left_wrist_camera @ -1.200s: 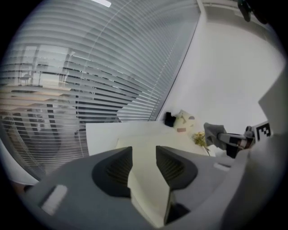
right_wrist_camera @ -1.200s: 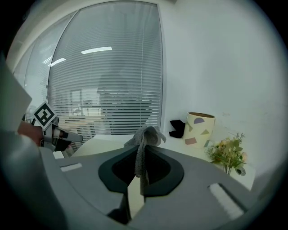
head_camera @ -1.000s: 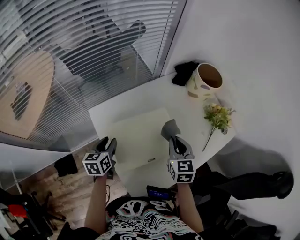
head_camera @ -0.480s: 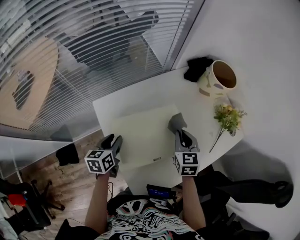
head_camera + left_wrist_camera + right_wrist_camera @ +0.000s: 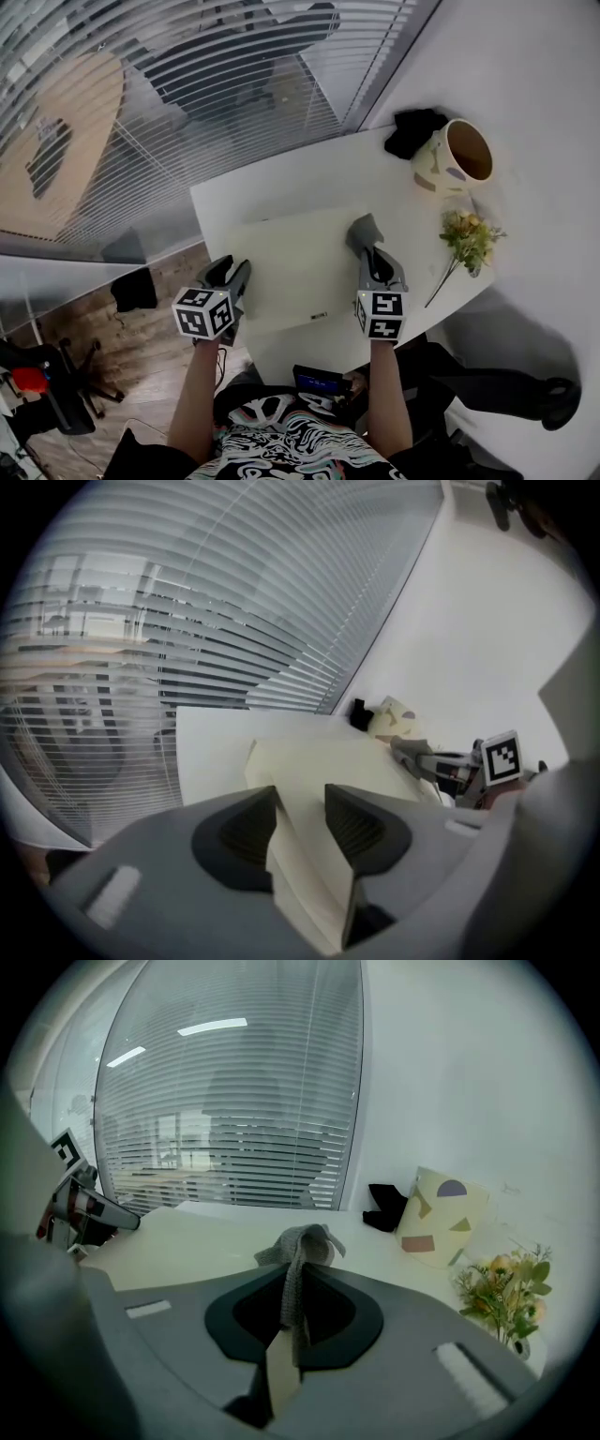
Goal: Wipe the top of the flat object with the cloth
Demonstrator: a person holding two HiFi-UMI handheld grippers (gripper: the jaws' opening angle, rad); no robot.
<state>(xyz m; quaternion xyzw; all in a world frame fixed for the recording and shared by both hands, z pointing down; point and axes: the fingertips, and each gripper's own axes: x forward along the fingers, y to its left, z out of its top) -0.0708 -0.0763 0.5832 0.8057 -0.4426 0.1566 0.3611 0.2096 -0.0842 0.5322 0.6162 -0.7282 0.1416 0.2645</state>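
Steadying the flat object (image 5: pixel 295 258) for wiping, cloth (image 5: pixel 364 230) poised at its right edge.
Head view: left gripper (image 5: pixel 230 277) at the near-left corner, right gripper (image 5: pixel 367 253) carrying the cloth. Left gripper view: jaws clamped on that corner; a hard stroke could twist it loose. Right gripper view: jaws together on a thin fold, which friction might drag out.
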